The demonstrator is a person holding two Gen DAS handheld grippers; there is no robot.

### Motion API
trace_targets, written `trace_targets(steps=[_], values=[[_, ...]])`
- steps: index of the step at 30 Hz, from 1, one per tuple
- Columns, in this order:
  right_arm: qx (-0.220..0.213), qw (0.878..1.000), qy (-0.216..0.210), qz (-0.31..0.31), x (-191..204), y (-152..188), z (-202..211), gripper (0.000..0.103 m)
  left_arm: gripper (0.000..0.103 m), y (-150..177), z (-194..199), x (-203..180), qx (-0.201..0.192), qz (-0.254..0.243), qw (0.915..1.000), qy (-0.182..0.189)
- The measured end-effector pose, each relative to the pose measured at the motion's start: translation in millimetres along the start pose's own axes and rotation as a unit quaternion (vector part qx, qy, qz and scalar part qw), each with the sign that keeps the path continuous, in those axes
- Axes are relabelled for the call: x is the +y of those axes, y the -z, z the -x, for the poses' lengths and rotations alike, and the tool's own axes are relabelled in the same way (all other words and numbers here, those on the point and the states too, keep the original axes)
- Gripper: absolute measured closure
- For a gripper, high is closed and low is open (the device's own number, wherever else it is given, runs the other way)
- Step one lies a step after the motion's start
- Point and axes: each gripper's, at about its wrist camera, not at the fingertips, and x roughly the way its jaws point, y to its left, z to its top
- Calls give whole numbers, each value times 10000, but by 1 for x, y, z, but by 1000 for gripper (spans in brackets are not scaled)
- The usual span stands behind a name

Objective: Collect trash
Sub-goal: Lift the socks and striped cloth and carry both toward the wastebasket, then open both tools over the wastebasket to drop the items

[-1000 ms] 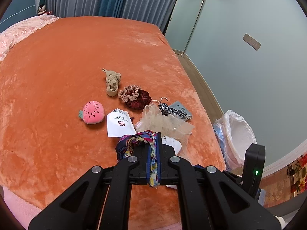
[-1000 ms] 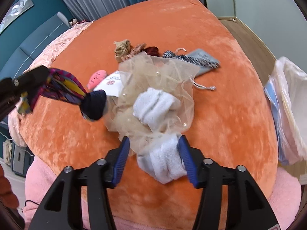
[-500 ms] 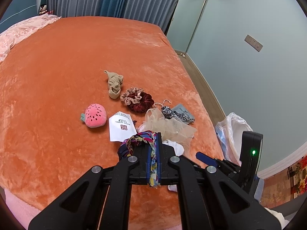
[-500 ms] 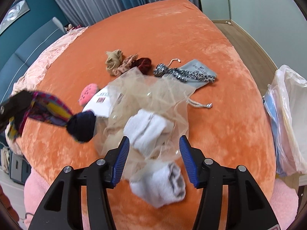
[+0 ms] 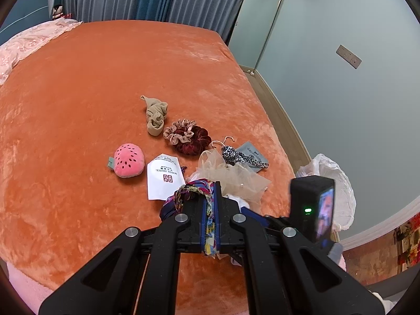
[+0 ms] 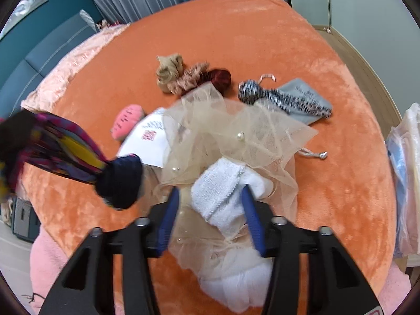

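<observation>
My left gripper is shut on a multicoloured fabric strip with a dark navy end, held above the orange bed. My right gripper is open, its blue fingers on either side of a rolled white sock under a beige mesh pouch; I cannot tell if they touch it. A second white sock lies below the jaws. A white paper packet lies beside the pouch.
On the orange bed lie a pink strawberry plush, a tan stocking, scrunchies, a leopard-print band and a grey pouch. A white plastic bag stands off the bed's right edge.
My right gripper has moved forward over the socks, so the upper white sock now sits between its open fingers. My left gripper, still holding the fabric strip, has drawn back slightly.
</observation>
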Motion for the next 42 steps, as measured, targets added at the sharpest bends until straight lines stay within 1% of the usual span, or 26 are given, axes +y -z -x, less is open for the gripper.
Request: trace_targets(steps=[1, 2, 4, 10, 13, 17, 23, 29, 32, 37, 42], values=[[13, 10000, -29, -38, -2, 0, -2, 78, 99, -1, 1, 0, -8, -6, 10000, 3], [-5, 9999, -109, -106, -5, 0, -1, 80, 99, -2, 2, -1, -21, -20, 10000, 3], [-121, 9997, -200, -122, -6, -3, 10, 85, 99, -5, 5, -4, -53, -54, 10000, 8], [-667, 9962, -508, -238, -10, -16, 60, 86, 99, -25, 16, -24, -198, -275, 9993, 125], [-963, 9926, -653, -343, -17, -26, 89, 86, 99, -42, 25, -42, -312, -394, 9983, 301], [-1418, 9866, -668, -463, -34, -35, 130, 86, 99, -65, 42, -74, -542, -666, 9946, 576], [-1938, 9778, -315, -727, -76, -39, 180, 86, 99, -90, 55, -131, -700, -1022, 9866, 1058], [-2210, 9675, 104, -1220, -137, -25, 209, 85, 99, -101, 54, -200, -662, -1359, 9753, 1612], [-2290, 9617, 349, -1465, -169, -14, 220, 85, 99, -99, 46, -236, -529, -1533, 9684, 1894], [-2325, 9516, 677, -1894, -217, 9, 231, 85, 99, -87, 22, -283, -208, -1752, 9598, 2186], [-2272, 9445, 846, -2217, -250, 29, 231, 85, 99, -73, -7, -316, 87, -1897, 9547, 2290]])
